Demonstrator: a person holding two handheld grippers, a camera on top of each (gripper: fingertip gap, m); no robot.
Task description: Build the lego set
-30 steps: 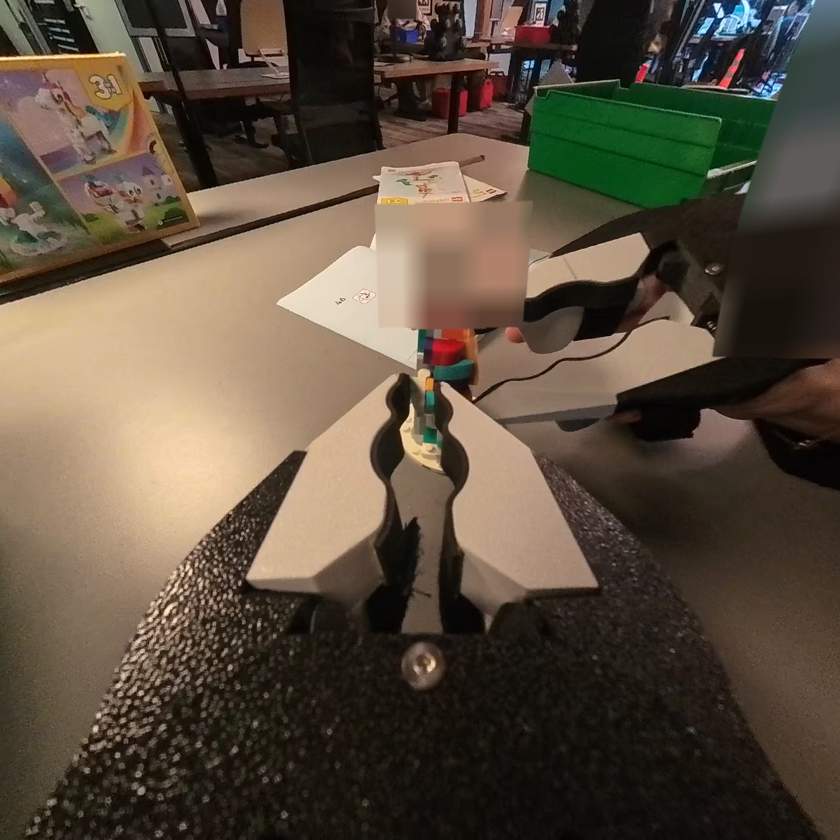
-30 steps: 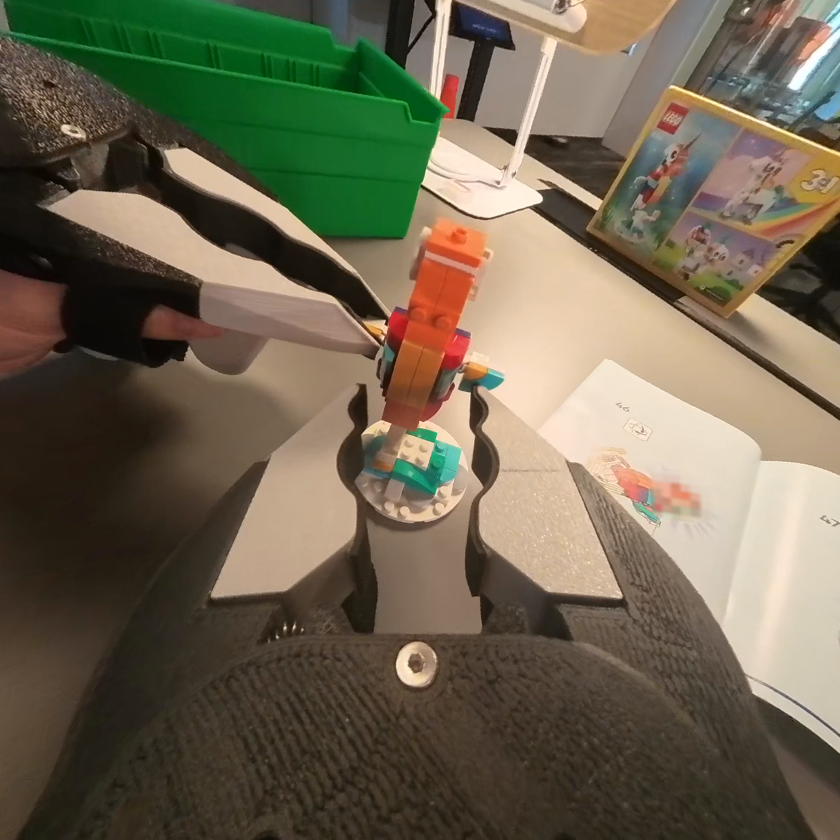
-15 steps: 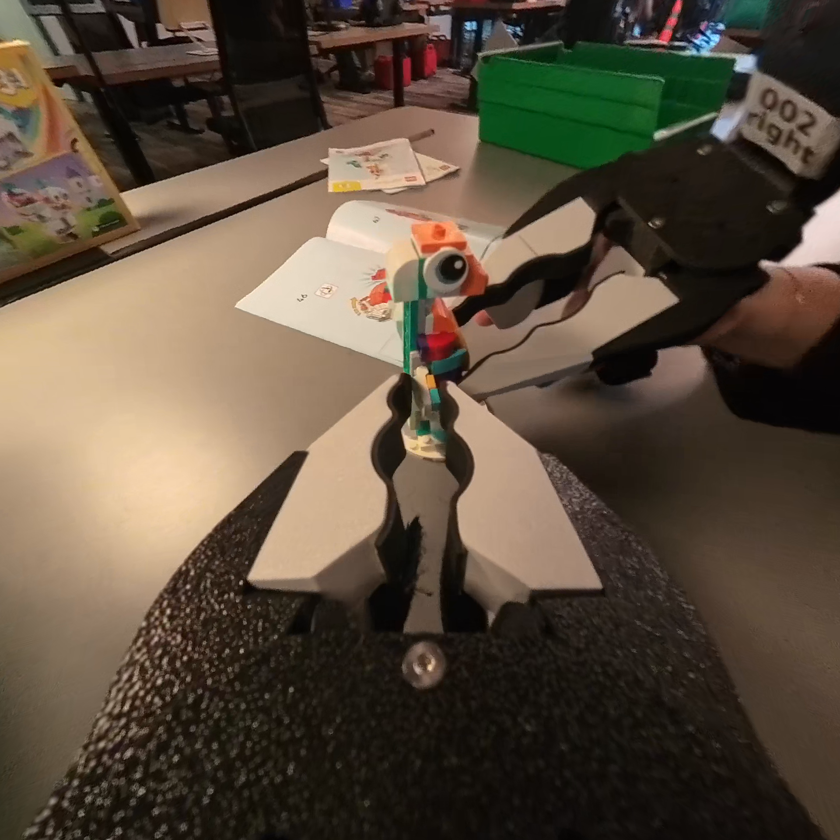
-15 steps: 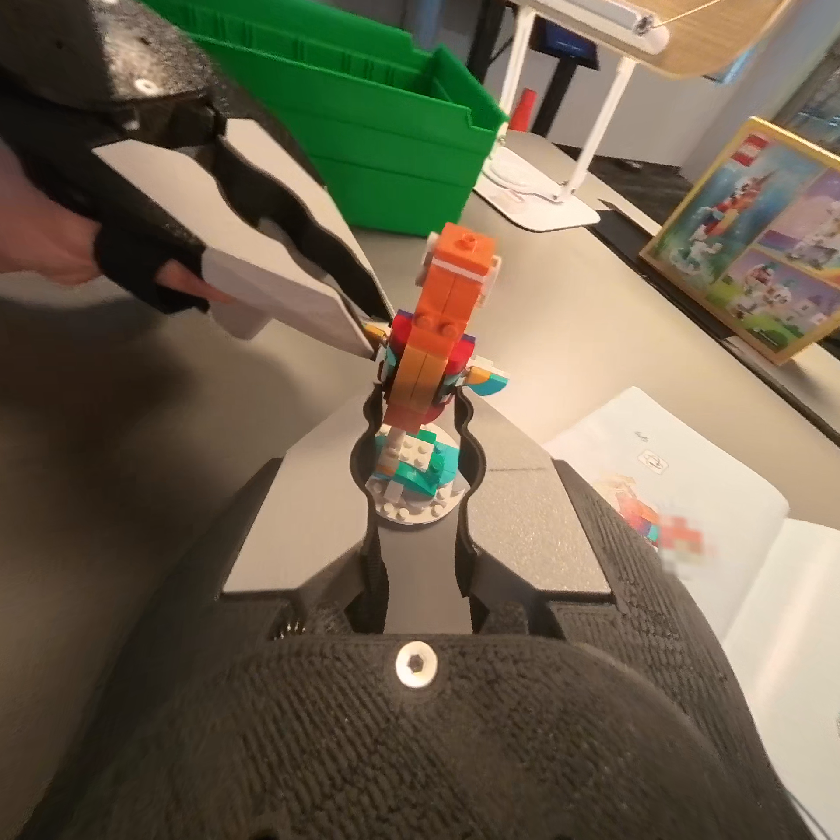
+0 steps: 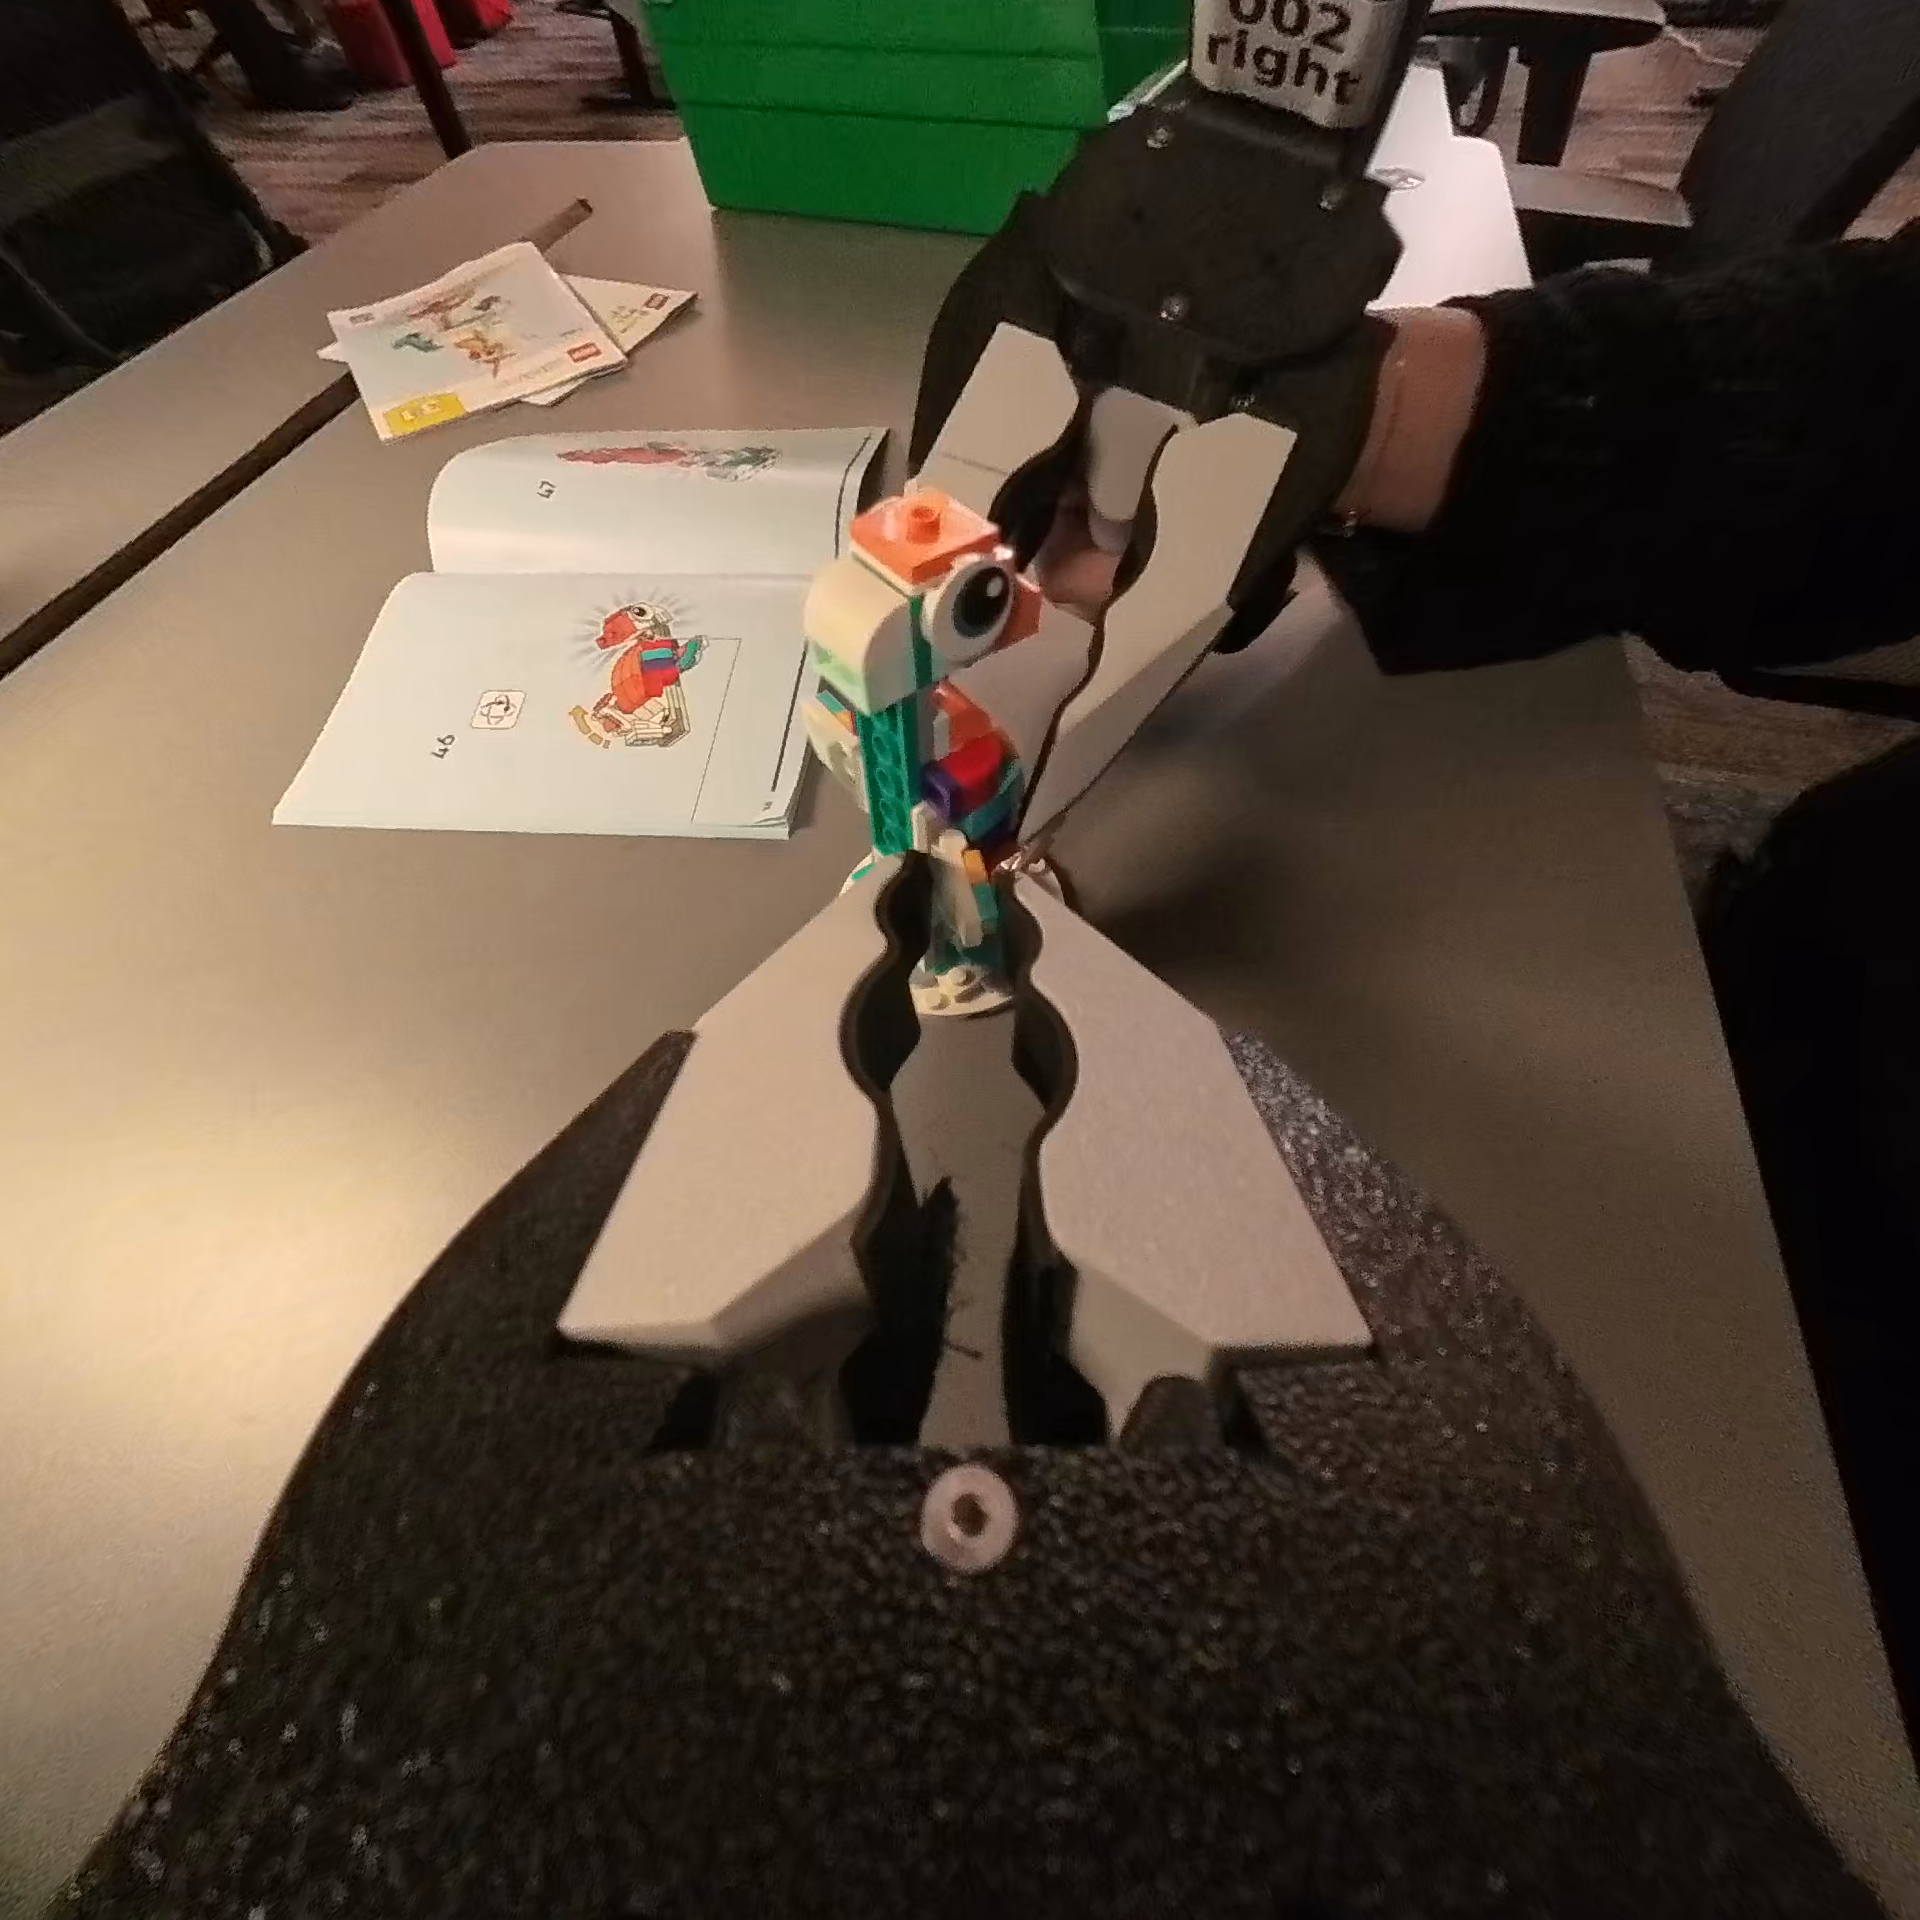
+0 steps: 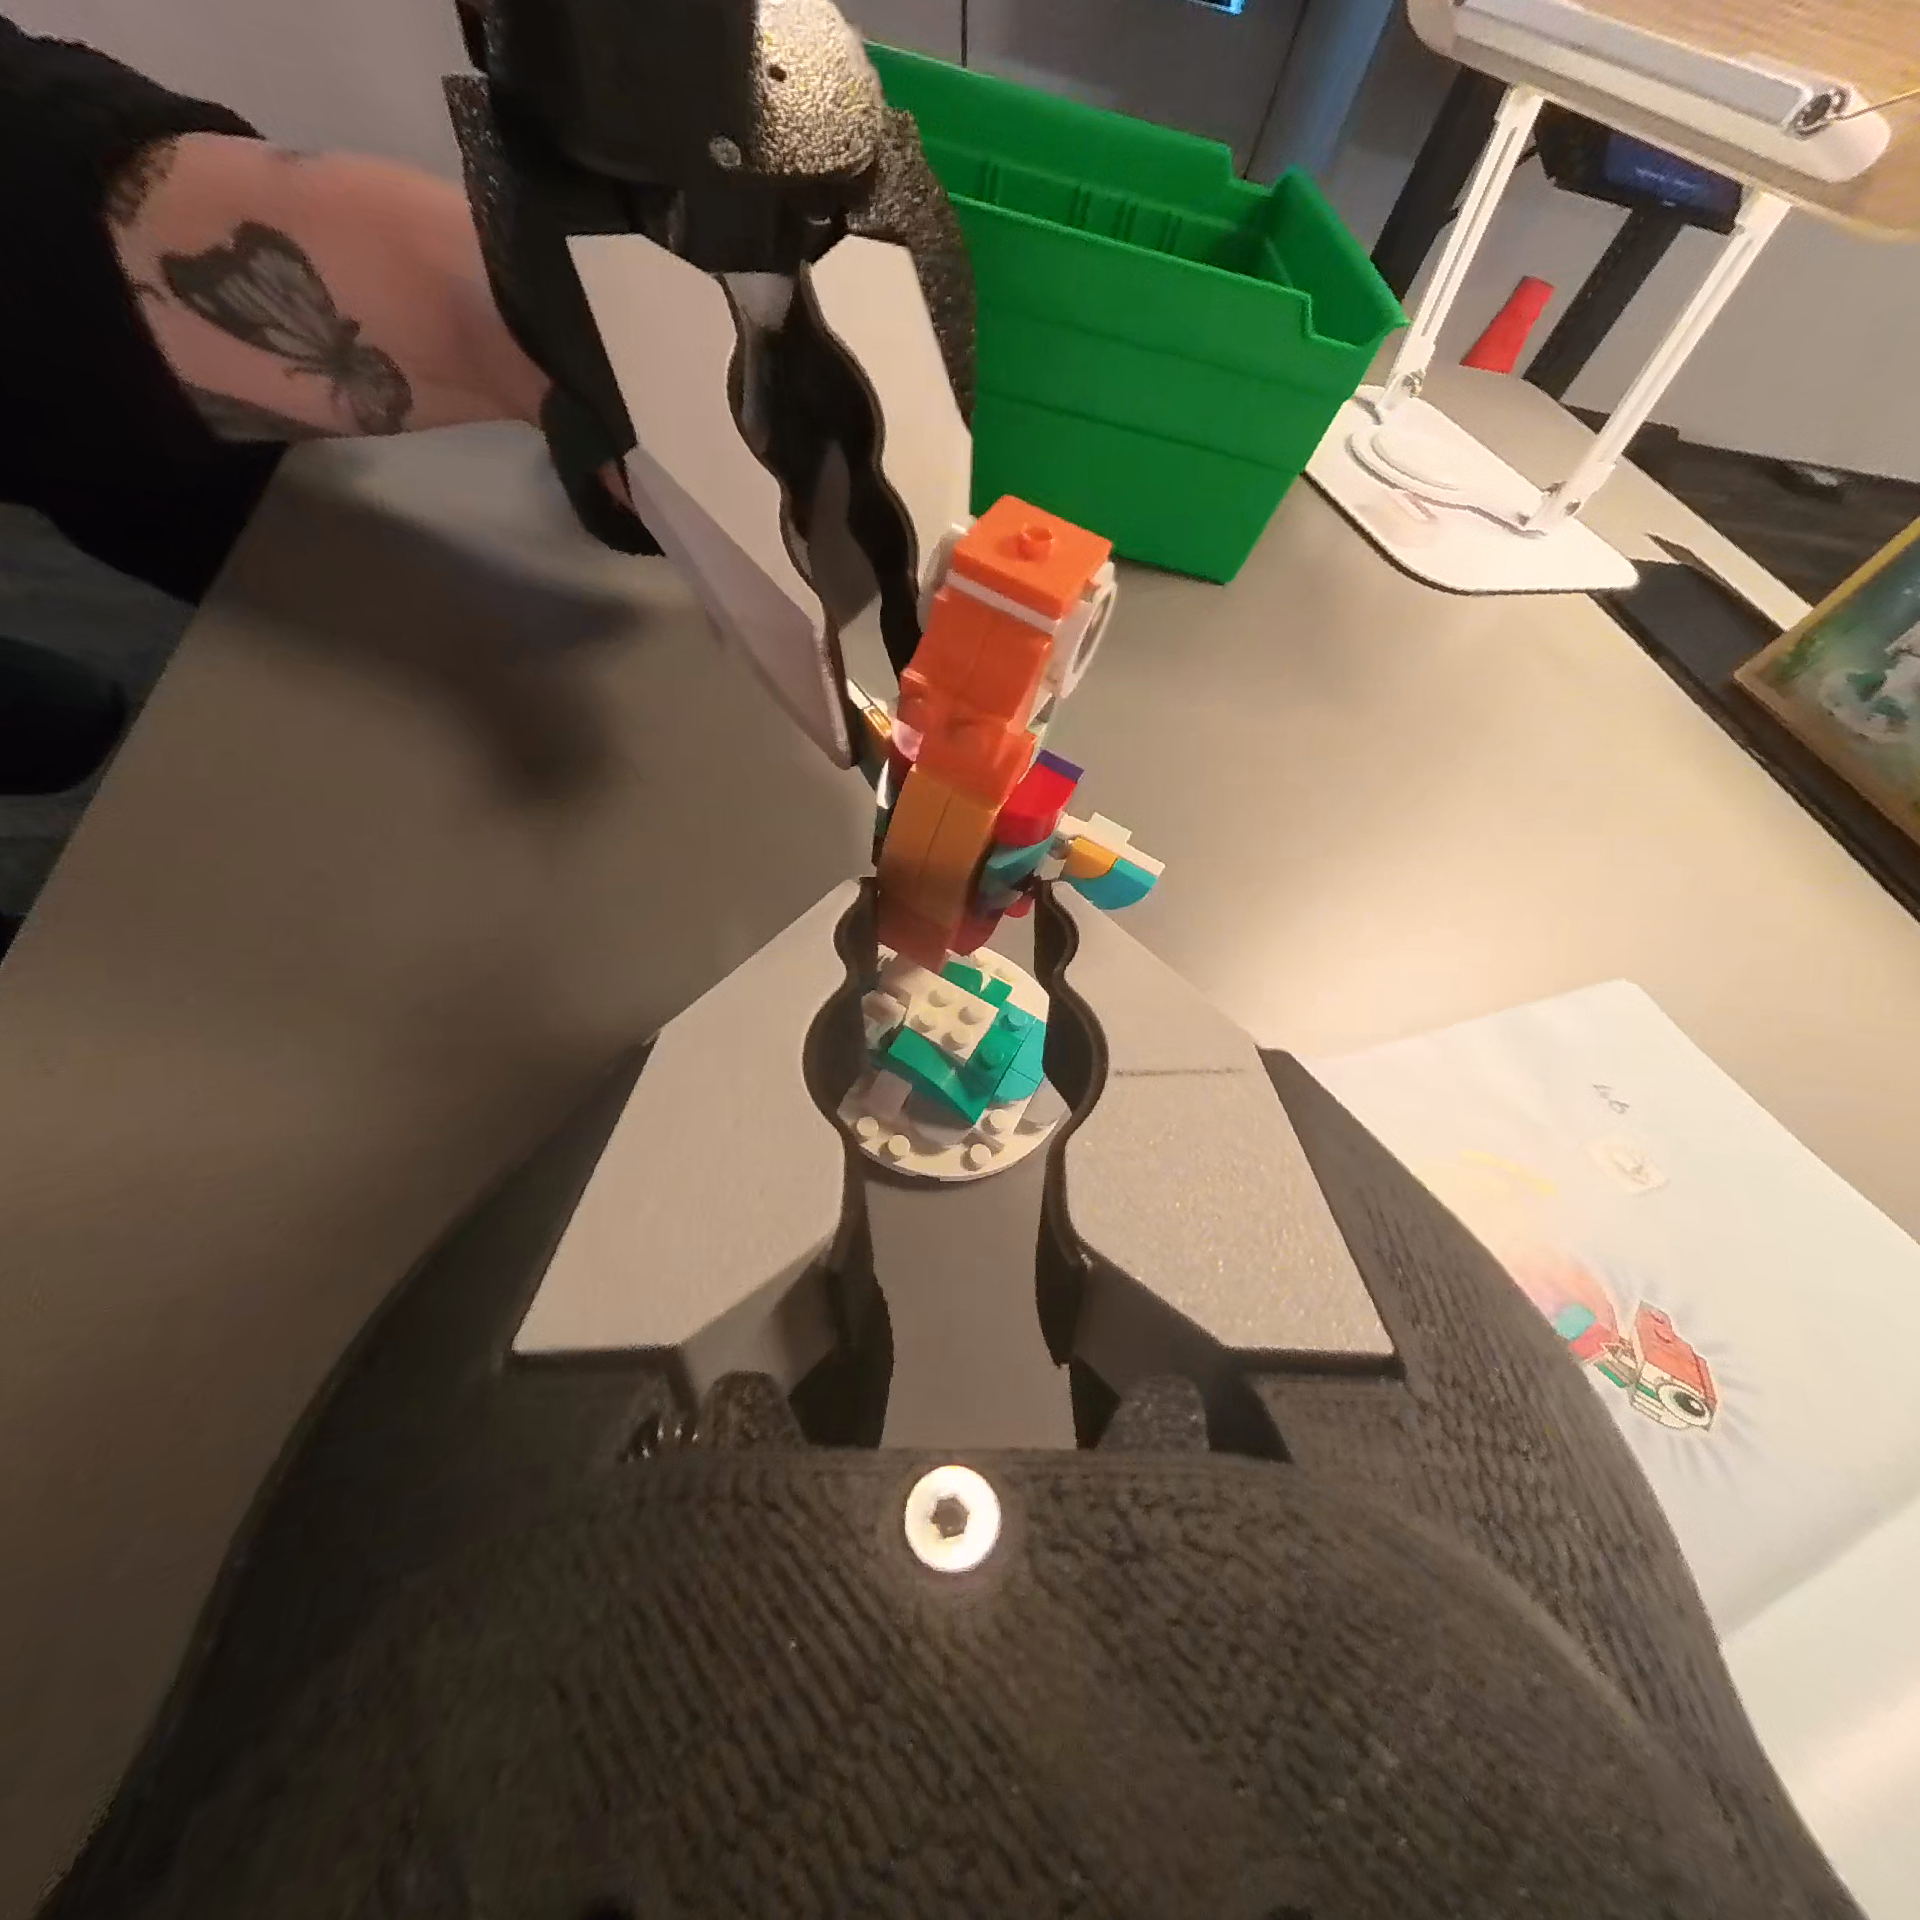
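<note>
The lego figure [image 5: 916,727] stands upright on its round white base on the grey table [image 5: 312,987], the left gripper [image 5: 954,883] and right gripper [image 6: 951,904] each appearing clamped on its lower body from opposite sides, with the open instruction booklet [image 5: 582,665] lying just beside.

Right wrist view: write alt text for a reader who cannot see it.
A tall orange lego figure on a round white studded base stands on a grey table, with the right tool closed around its lower body. The left tool reaches in from the upper left, its tips at the figure's side. A green bin sits behind and an open instruction booklet lies at right.
</note>
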